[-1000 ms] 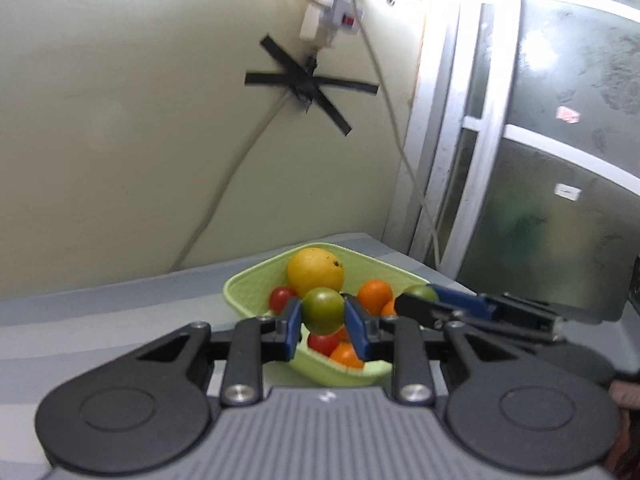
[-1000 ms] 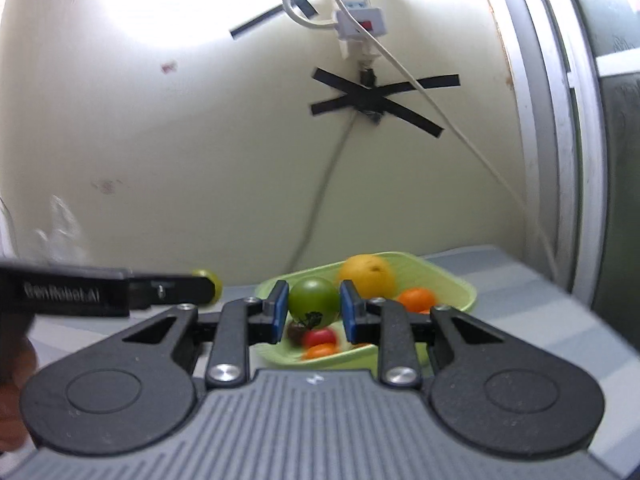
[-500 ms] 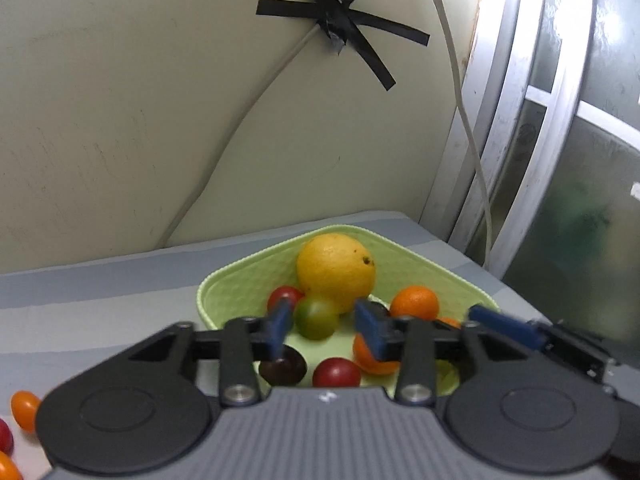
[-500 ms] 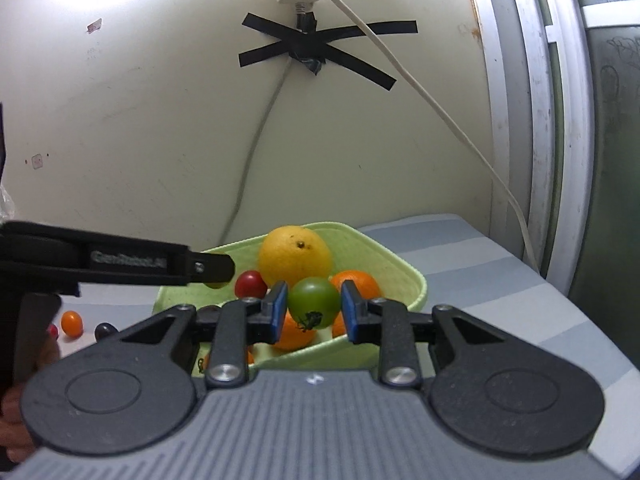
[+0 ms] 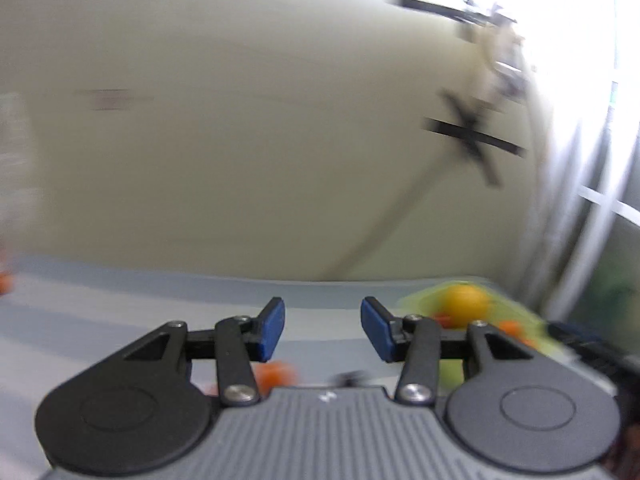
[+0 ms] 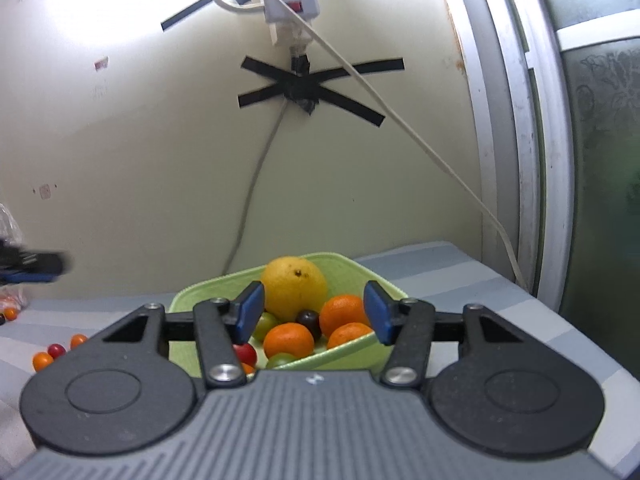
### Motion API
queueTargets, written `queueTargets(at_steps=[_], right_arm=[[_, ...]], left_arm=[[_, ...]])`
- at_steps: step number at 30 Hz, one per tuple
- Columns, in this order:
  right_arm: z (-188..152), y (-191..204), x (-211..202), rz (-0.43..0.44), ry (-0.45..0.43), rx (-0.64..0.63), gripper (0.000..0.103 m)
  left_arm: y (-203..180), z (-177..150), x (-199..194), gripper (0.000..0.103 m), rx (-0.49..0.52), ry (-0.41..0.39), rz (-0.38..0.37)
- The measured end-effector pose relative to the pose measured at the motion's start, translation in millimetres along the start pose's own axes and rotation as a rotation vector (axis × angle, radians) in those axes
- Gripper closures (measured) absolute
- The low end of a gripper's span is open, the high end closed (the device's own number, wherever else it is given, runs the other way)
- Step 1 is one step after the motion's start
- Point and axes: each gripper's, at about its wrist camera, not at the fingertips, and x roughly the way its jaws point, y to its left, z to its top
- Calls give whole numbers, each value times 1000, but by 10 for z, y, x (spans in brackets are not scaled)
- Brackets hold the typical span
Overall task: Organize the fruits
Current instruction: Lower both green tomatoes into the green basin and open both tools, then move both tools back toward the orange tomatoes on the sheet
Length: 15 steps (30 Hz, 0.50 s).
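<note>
Reference landmark: the green bowl (image 6: 352,268). It sits on the striped table (image 6: 460,276) near the wall, with the window frame (image 6: 516,120) to its right; a bare strip of table separates the bowl from that frame.

The right gripper (image 6: 314,312) hovers at the near rim of the bowl, fingers spread wide, nothing between them. The left gripper (image 5: 322,328) is left of the bowl, fingers likewise apart and empty; its view is motion-blurred.

Bowl contents visible: one large yellow citrus (image 6: 294,294) at the back, three oranges (image 6: 289,340) in front of it, one dark fruit (image 6: 309,319), two green fruits (image 6: 267,321) and one red tomato (image 6: 245,353). Further items may be hidden behind the gripper.

Left of the bowl, on open table: loose small tomatoes (image 6: 56,350), three clearly countable, with more at the far left edge, too small to count.
</note>
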Motion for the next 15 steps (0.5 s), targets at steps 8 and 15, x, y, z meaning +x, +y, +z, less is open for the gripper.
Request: queueTargets(at_steps=[8,15], right_arm=[[6,217,-129,16,-53,-53,55],[46,875,69,247,137,-85,57]], left_arm=[[934,-418,-325,60,-149,80,203],[546,-505,-145,46,-69,79,108]])
